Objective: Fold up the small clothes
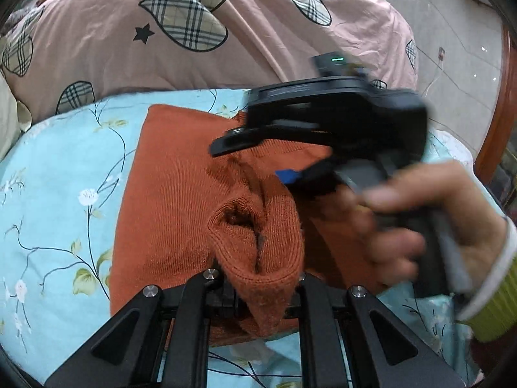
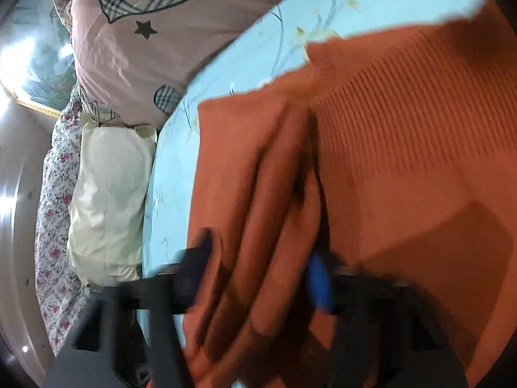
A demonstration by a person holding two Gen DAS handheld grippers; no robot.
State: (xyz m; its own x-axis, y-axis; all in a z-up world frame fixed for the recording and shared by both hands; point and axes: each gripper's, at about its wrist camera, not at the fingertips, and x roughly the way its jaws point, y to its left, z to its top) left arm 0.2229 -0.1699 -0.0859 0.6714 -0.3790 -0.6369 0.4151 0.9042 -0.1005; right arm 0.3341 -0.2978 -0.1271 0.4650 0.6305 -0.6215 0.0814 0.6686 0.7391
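Observation:
An orange knitted sweater (image 1: 171, 194) lies spread on a light blue flowered bed sheet (image 1: 58, 194). My left gripper (image 1: 258, 284) is shut on a bunched, rolled edge of the sweater at its near side. My right gripper (image 1: 252, 161), held by a hand (image 1: 436, 210), reaches in from the right over the middle of the garment. In the right wrist view, blurred folds of the sweater (image 2: 404, 161) fill the gap between the fingers of the right gripper (image 2: 258, 274), which is shut on them. One fingertip carries a blue pad (image 2: 318, 284).
A pink quilt (image 1: 226, 32) with plaid hearts is heaped along the far side of the bed. A cream pillow (image 2: 106, 194) and flowered bedding (image 2: 55, 226) lie at the bed's end. A tiled floor (image 1: 458, 48) and a wooden frame (image 1: 497, 123) are at the right.

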